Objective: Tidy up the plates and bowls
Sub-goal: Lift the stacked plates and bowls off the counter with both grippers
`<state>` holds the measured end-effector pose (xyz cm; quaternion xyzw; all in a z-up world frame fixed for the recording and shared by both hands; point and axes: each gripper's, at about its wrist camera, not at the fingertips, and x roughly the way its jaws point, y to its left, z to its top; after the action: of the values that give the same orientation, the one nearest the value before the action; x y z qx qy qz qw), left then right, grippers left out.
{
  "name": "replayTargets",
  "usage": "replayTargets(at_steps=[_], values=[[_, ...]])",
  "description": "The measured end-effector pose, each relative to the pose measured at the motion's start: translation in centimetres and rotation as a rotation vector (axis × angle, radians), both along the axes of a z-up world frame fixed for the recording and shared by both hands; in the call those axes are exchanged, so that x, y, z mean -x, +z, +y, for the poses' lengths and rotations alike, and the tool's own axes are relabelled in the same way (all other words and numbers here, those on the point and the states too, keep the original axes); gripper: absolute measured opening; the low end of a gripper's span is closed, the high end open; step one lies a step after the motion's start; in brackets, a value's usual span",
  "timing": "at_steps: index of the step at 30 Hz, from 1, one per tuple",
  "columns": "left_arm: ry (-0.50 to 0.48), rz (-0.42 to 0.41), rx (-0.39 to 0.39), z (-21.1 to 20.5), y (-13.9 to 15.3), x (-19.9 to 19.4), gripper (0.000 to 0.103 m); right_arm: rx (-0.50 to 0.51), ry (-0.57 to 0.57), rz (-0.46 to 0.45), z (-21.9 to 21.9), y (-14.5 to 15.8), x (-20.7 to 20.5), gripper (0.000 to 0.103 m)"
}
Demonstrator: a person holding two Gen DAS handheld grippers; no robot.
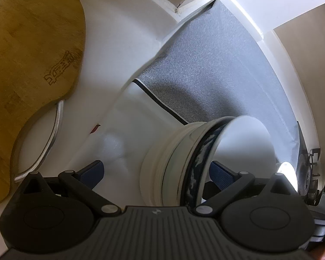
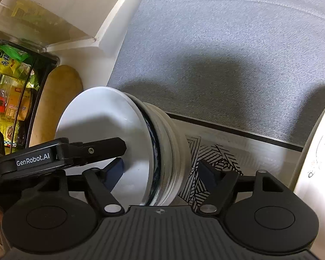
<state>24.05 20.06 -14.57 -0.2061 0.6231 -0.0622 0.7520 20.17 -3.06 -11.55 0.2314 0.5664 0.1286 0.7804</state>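
Observation:
A stack of white bowls, the top one with a blue-patterned outer band, sits on a grey mat. My left gripper is wide open, its blue pads either side of the stack's rims. In the right wrist view the same stack lies between the open fingers of my right gripper, and the top bowl's white inside faces left. The left gripper's black finger reaches across that bowl's opening. A white plate's edge shows at the right.
A wooden cutting board with a metal handle lies on the white counter at the left. The mat has a black line-patterned end. A rack with food packets stands at the far left. White walls enclose the back.

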Motion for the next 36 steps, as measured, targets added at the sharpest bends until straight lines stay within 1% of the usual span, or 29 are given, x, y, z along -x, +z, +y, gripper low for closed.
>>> replayTargets(at_steps=[11,18,36], values=[[0.004,-0.005,0.003,0.0,0.1,0.1,0.103,-0.031,-0.006,0.014,-0.4,-0.7,-0.1,0.084],[0.006,-0.014,0.001,0.1,0.0,0.3,0.103,-0.046,0.013,-0.006,-0.9,-0.9,0.1,0.089],[0.006,-0.009,0.002,0.2,0.1,0.3,0.103,-0.050,0.023,-0.016,-1.2,-0.8,0.3,0.093]])
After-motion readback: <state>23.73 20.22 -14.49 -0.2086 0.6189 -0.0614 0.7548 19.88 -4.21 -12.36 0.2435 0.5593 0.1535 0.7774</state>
